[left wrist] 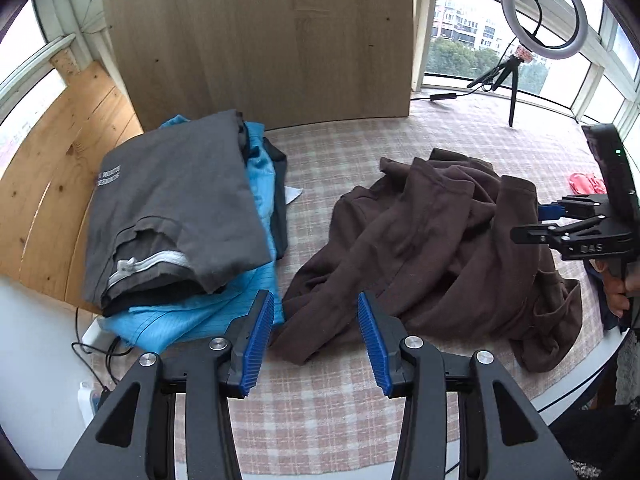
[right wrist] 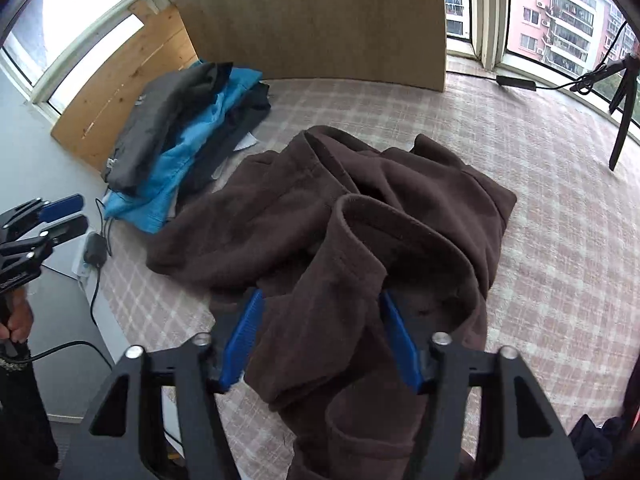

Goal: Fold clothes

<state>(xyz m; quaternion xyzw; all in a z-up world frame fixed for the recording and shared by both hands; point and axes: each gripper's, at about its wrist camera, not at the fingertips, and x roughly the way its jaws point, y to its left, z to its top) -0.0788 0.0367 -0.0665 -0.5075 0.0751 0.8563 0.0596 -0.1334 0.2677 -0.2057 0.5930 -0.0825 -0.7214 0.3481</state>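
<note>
A crumpled brown garment [left wrist: 440, 240] lies in the middle of the checked tablecloth [left wrist: 340, 400]. My left gripper [left wrist: 315, 304] is open just in front of the garment's near-left hem, with nothing between its blue pads [left wrist: 260, 336]. In the right wrist view, a rolled fold of the brown garment [right wrist: 360, 240] runs between the wide-apart fingers of my right gripper [right wrist: 320, 300], which is open. From the left wrist view the right gripper [left wrist: 536, 224] sits at the garment's right edge. The left gripper [right wrist: 66, 212] appears at the far left, off the table's edge.
A stack of folded clothes [left wrist: 172, 208], grey on top of blue, lies at the back left. A wooden board [left wrist: 260, 40] stands behind it. A ring light on a tripod [left wrist: 544, 12] stands at the back right. A pink item [left wrist: 586, 184] lies at the right. Cables and an adapter [right wrist: 96, 252] hang off the left edge.
</note>
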